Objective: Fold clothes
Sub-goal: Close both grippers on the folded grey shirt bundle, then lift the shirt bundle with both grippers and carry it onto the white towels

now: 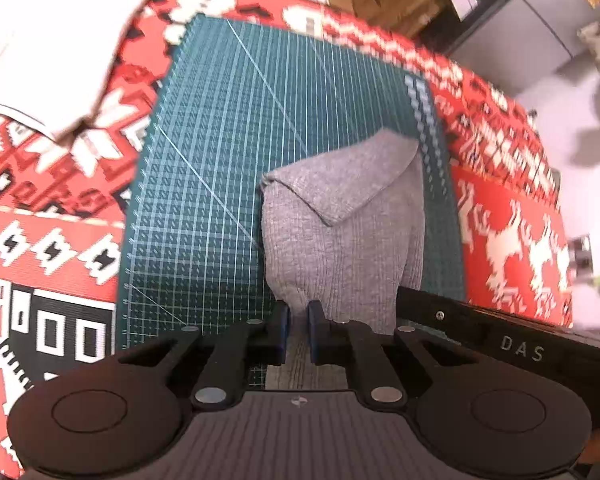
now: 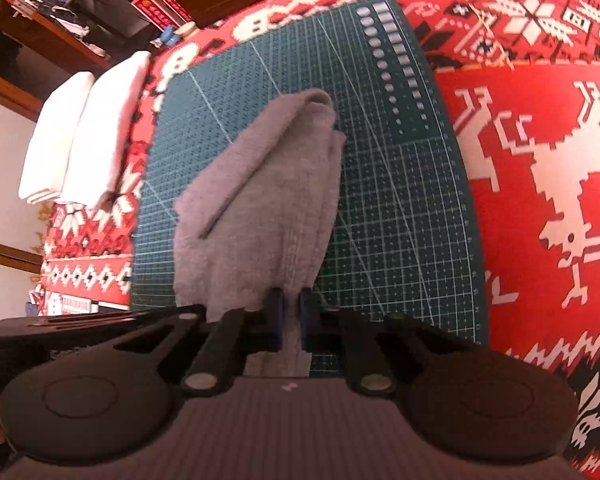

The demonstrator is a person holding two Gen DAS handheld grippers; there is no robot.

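together, the left hand-held gripper (image 1: 298, 318) and right hand-held gripper (image 2: 289, 306) each pinch the grey garment's (image 1: 340, 232) near edge over the green mat (image 1: 220, 160); keeping both level should fold it evenly.

Warm indoor light, strong red cast; heavy fisheye bending at edges; motion blur throughout.

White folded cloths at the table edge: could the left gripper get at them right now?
Probably not yet. The left gripper is shut on the grey garment, as is the right gripper. The white cloths lie apart on the red tablecloth, unobstructed, so it would first have to let go.
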